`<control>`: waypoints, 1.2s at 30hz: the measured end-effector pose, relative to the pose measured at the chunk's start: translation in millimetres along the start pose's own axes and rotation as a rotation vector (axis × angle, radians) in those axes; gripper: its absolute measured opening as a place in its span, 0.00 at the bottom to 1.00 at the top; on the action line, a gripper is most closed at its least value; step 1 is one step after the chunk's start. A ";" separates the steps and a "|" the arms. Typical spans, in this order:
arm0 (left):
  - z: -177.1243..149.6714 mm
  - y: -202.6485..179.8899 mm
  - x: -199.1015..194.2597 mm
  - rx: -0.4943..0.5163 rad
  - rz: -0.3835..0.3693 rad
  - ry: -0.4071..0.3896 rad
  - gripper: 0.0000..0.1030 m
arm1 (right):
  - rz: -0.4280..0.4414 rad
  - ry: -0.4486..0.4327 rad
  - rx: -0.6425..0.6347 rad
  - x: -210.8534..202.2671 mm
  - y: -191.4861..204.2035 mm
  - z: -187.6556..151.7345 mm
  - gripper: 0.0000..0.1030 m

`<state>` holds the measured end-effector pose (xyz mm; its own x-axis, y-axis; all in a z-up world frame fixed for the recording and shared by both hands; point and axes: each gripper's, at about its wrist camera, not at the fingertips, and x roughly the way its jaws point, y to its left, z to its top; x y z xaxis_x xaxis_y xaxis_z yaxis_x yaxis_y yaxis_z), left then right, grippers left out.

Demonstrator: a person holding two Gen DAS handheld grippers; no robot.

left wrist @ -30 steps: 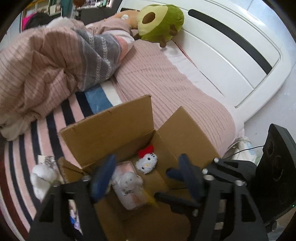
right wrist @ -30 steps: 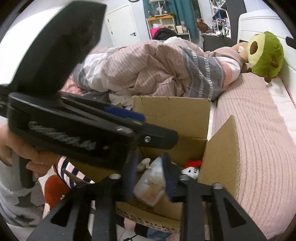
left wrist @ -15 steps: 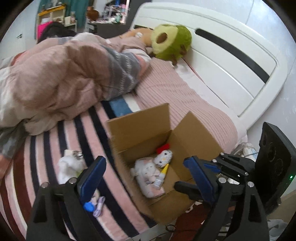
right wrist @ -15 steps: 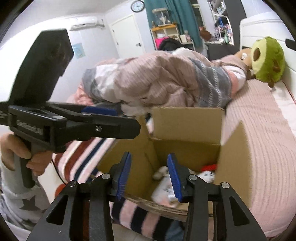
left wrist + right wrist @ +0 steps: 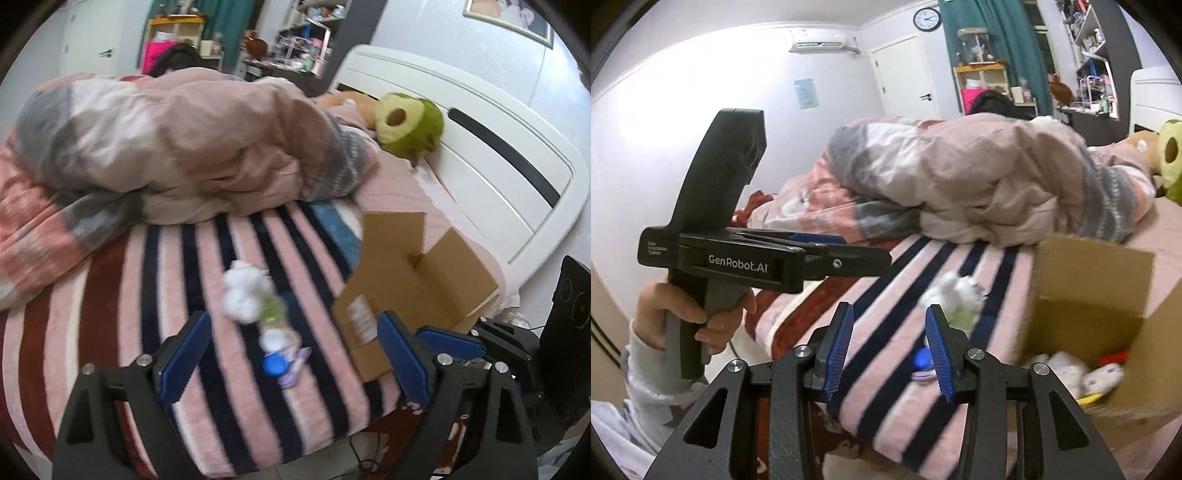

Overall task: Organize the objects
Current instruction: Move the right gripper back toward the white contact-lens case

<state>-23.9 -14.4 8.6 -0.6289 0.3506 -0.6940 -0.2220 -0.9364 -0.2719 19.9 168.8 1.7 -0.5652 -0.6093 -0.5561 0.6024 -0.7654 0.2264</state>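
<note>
The left gripper [image 5: 291, 358], jaws opening and empty, has the small pile of loose items [image 5: 271, 332] straight ahead on the bed, running away from it; the cardboard box [image 5: 417, 284] sits to its right. The right gripper [image 5: 890, 350], part-spread and empty, looks farther off.

Right gripper [image 5: 890, 347] empty, jaws apart, over striped blanket [image 5: 886, 373]. Left gripper [image 5: 827, 254] at frame left. Cardboard box [image 5: 1097, 280] at right holds plush toys [image 5: 1071, 369].
</note>
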 end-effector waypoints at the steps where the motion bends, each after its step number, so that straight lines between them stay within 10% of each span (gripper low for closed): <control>1: -6.1 9.4 -3.2 -0.011 0.006 -0.011 0.90 | 0.011 0.011 0.003 8.5 7.0 -4.1 0.36; 9: -48.2 73.5 -10.4 -0.089 0.061 -0.020 0.93 | -0.013 0.121 0.120 68.7 13.6 -42.0 0.36; 17: -72.4 99.7 4.6 -0.125 0.033 0.032 0.93 | -0.224 0.205 0.168 119.2 -7.6 -72.7 0.36; 36: -82.3 132.7 35.8 -0.138 0.010 0.107 0.92 | -0.414 0.257 0.077 178.8 -15.7 -64.5 0.38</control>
<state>-14.6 -124.7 -107.2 -0.5461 0.3482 -0.7620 -0.1073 -0.9311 -0.3486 -54.2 85.3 -152.8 -0.5853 -0.1871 -0.7889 0.3078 -0.9515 -0.0027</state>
